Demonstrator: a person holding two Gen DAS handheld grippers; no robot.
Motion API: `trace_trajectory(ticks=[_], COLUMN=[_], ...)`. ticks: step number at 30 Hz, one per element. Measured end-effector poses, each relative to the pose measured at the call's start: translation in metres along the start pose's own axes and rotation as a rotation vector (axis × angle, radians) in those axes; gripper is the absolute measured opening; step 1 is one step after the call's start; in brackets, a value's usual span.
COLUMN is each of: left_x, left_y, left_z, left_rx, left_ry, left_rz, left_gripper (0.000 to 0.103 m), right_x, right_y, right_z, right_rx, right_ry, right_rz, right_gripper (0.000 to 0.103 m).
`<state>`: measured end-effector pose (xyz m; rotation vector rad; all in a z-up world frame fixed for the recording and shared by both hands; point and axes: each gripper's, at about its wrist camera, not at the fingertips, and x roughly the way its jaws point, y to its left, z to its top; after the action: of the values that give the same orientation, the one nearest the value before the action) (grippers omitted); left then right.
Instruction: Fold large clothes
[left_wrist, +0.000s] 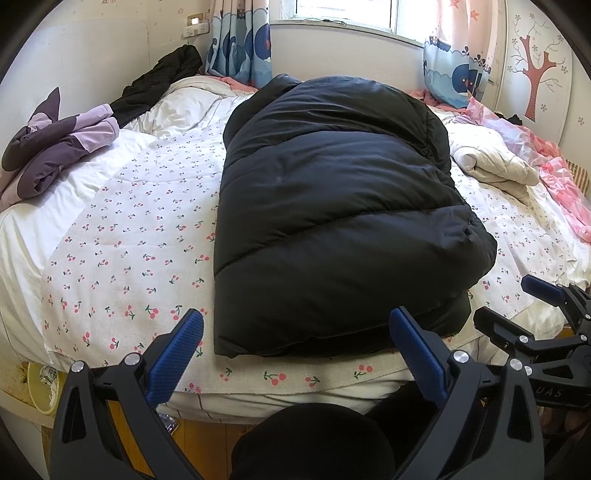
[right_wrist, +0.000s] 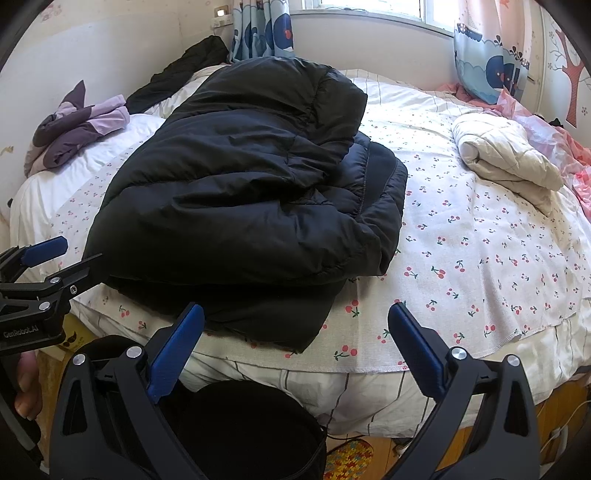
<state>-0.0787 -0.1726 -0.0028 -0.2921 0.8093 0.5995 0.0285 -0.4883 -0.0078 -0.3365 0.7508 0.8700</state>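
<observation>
Black jacket (left_wrist: 332, 206) on cherry-print bed (left_wrist: 129, 236)

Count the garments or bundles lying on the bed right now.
4: black puffer jacket in the middle; purple garment at the left edge; black garment at the far left corner; cream quilted bundle on the right. More may be hidden among the pink bedding.
</observation>
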Motion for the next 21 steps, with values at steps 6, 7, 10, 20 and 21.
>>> trace_trajectory(ticks=[6, 7, 10, 20, 21], left_x=[0.0009, 0.0008, 0.0003, 0.0006, 0.0009], left_y=[-0.0007, -0.0011, -0.0015, -0.0009, -0.0005], left_z=[0.0011, 0.0011, 0.0012, 0.0018, 0.0018], left_rx=[0.0, 0.001, 0.001, -0.002, -0.001], left_ry=[0.005, 0.005, 0.004, 0.008, 0.01], left_rz=[0.006, 0.007, 0.011, 0.02, 0.021], left_gripper=[0.096, 0.096, 0.096, 0.096, 0.096], right_x=[0.0002, 0.0002, 0.0002, 0.0002, 0.0001], right_y=[-0.0006, -0.0006, -0.0006, 0.0003, 0.0003], right_z=[0.0005, 0.0004, 0.0006, 0.0002, -0.0001], right_rx=[0.0, 0.0, -0.001, 0.0, 0.0], right_ry=[0.0, 0.001, 0.0, 0.002, 0.002], right_rz=[0.001, 0.001, 0.0, 0.001, 0.001], right_gripper=[0.096, 0.096, 0.096, 0.096, 0.096])
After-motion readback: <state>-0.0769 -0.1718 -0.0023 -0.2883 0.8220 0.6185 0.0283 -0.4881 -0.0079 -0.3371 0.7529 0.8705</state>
